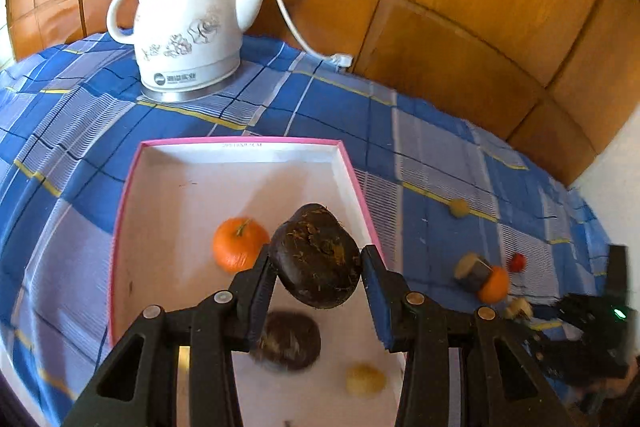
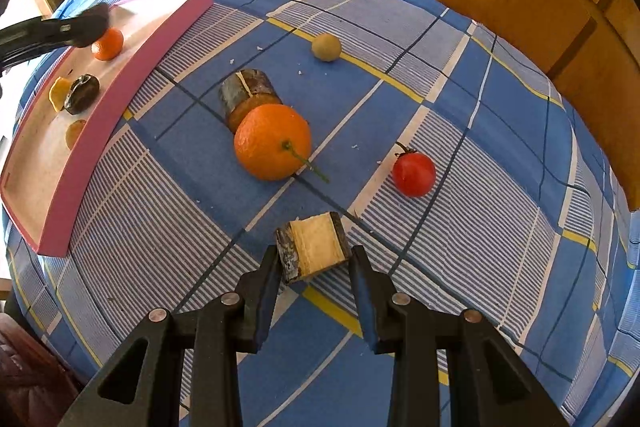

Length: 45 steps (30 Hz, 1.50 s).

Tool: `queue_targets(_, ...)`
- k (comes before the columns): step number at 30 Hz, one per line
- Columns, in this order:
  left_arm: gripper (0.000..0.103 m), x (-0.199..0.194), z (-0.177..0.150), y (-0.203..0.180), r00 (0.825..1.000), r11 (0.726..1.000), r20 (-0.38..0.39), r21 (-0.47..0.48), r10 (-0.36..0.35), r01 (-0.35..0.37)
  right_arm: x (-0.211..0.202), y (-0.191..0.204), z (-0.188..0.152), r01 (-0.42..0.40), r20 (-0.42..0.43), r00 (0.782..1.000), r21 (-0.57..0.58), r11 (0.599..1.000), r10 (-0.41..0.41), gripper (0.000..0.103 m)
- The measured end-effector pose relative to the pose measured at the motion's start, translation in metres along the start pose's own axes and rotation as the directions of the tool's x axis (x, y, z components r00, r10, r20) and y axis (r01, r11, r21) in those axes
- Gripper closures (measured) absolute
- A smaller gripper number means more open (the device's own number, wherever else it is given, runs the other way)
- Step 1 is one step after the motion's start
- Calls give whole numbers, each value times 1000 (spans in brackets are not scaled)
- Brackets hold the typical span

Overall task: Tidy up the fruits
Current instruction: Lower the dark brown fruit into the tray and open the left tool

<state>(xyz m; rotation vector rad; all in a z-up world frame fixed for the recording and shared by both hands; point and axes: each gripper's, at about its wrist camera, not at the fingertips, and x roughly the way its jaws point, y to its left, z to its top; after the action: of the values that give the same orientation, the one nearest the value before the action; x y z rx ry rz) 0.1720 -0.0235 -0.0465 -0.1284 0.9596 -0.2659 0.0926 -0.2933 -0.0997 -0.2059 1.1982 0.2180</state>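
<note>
My left gripper [image 1: 316, 263] is shut on a dark brown round fruit [image 1: 316, 259] and holds it above the pink-rimmed white box [image 1: 240, 151]. In the box lie a small orange [image 1: 238, 243], another dark brown fruit [image 1: 290, 341] and a small yellow fruit [image 1: 366, 381]. My right gripper [image 2: 314, 259] is open around a cut sugarcane piece [image 2: 314, 247] that rests on the cloth. Beyond it lie a large orange [image 2: 272, 141], a second cane piece [image 2: 246, 91], a cherry tomato [image 2: 413, 173] and a small tan fruit [image 2: 326, 47].
A white kettle [image 1: 188, 27] with its cord stands at the back of the blue checked tablecloth [image 2: 500, 167]. Wooden panels [image 1: 480, 7] line the far side. The box [image 2: 132, 67] lies left of the loose fruits.
</note>
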Motion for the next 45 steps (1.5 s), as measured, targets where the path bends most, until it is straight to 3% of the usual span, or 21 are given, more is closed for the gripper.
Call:
queue_targets(4, 60, 27, 6, -2, 999, 999, -37, 29, 40, -39, 1, 0, -1, 0, 1, 1000, -2, 1000, 0, 68)
queue_targets(7, 56, 36, 6, 2, 998, 1000, -65, 14, 24, -23, 1, 0, -1, -3, 0, 1000, 2, 1000, 3, 68)
queue_targets(10, 38, 25, 1, -2, 1000, 999, -15, 31, 26, -26, 1, -1, 0, -4, -1, 1000, 4, 1000, 4, 68)
queue_targets(14, 21, -5, -9, -7, 996, 996, 67, 53, 64, -68, 1, 0, 0, -2, -1, 1000, 3, 1000, 2, 68)
queue_targets(19, 1, -48, -32, -8, 972, 989, 191, 28, 139, -146, 1, -1, 0, 3, -1, 1000, -1, 1000, -3, 68)
queue_targets(21, 1, -64, -43, -6, 957, 983, 230, 6, 178, -185, 1, 0, 0, 6, -1, 1000, -2, 1000, -6, 68)
queue_targets(25, 0, -90, -66, -2, 906, 956, 309, -46, 291, -291, 0, 1, -1, 9, -1, 1000, -2, 1000, -9, 68)
queue_targets(28, 0, -103, -78, 2, 884, 945, 333, -79, 326, -319, 0, 1, -2, 14, 1, 1000, -1, 1000, -14, 68)
queue_targets(32, 0, -112, -88, 12, 907, 955, 302, -131, 294, -266, -1, 3, -3, 23, 3, 1000, 1, 1000, -23, 68)
queue_targets(34, 0, -113, -89, 12, 910, 951, 281, -143, 306, -275, -2, 5, -3, 29, 4, 1000, 1, 1000, -29, 68)
queue_targets(40, 0, -122, -96, 5, 867, 927, 328, -120, 375, -356, -1, 5, -4, 27, 7, 1000, 8, 1000, -28, 68)
queue_targets(45, 0, -130, -99, 17, 871, 938, 349, -154, 345, -310, -1, 5, -5, 31, 12, 999, 5, 1000, -31, 69)
